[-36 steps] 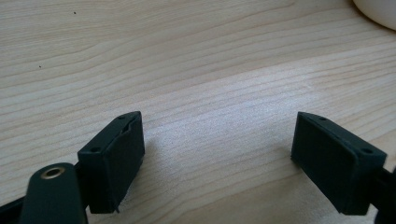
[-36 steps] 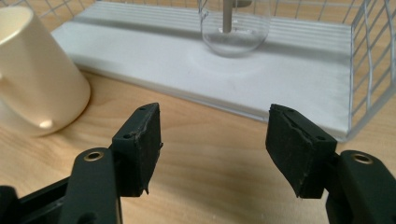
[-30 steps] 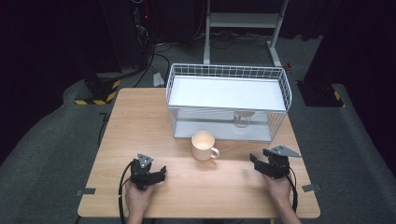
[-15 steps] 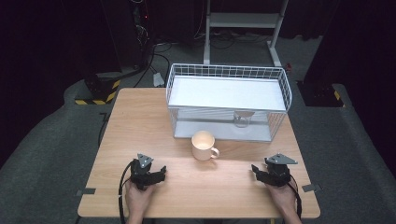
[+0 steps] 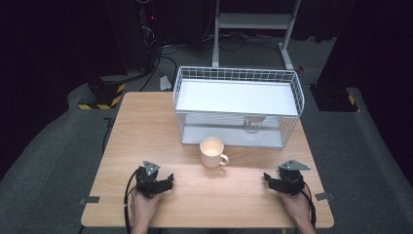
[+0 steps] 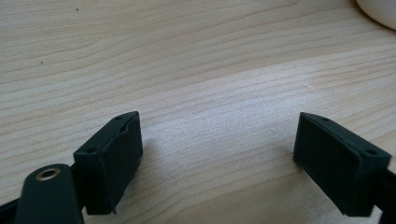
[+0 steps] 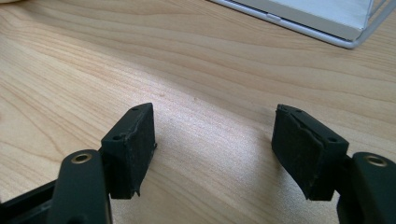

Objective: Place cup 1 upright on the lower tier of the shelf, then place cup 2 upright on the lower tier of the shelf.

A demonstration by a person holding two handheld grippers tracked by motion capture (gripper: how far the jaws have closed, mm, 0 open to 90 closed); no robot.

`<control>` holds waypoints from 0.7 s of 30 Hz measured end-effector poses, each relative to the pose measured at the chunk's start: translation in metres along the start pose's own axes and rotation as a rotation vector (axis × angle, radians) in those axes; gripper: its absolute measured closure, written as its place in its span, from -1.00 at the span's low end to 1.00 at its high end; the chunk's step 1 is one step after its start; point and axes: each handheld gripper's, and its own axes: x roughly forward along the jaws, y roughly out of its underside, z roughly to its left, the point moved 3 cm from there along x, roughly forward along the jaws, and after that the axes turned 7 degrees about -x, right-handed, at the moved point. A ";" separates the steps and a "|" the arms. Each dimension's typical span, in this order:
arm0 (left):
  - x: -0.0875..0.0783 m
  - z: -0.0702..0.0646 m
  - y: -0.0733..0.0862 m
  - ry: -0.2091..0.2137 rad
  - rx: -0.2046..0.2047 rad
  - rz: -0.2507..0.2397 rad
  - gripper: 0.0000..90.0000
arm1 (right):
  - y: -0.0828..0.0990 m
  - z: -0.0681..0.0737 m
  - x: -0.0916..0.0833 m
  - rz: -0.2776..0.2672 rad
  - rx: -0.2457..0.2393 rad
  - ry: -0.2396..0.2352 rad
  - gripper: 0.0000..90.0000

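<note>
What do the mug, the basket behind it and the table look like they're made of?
Mug: probably glazed ceramic, a smooth cream body with a handle. Basket: thin white-coated wire, seen in its open grid walls. Table: pale wood or wood-look laminate, matte, with visible grain lines; which one is hard to tell.

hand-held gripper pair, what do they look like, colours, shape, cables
Each hand-held gripper, left and right, is black with a grey three-cornered plate on top. A black cable trails from the left one. Up close, the fingers are blocky black pads on black arms, with a brass-coloured ringed hole near the base. The forearms are bare, with no sleeves or gloves.
</note>
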 end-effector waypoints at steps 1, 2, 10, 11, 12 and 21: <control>0.000 0.000 0.000 0.000 0.000 0.000 -0.66 | 0.000 0.000 0.000 0.000 0.000 0.000 -0.32; 0.000 0.000 0.000 0.000 0.002 -0.001 -0.66 | 0.000 0.000 0.000 -0.001 -0.005 0.000 -0.32; -0.005 -0.004 -0.001 0.023 -0.008 -0.009 -0.76 | 0.000 0.000 0.000 0.000 -0.007 0.001 -0.32; -0.007 -0.008 -0.002 0.038 0.001 -0.016 -0.76 | 0.000 0.000 0.000 0.000 -0.007 0.002 -0.32; -0.007 -0.008 -0.002 0.038 0.001 -0.016 -0.76 | 0.000 0.000 0.000 0.000 -0.007 0.002 -0.32; -0.014 -0.038 -0.009 0.143 0.050 -0.013 -0.76 | 0.000 0.000 0.000 0.000 -0.007 0.002 -0.33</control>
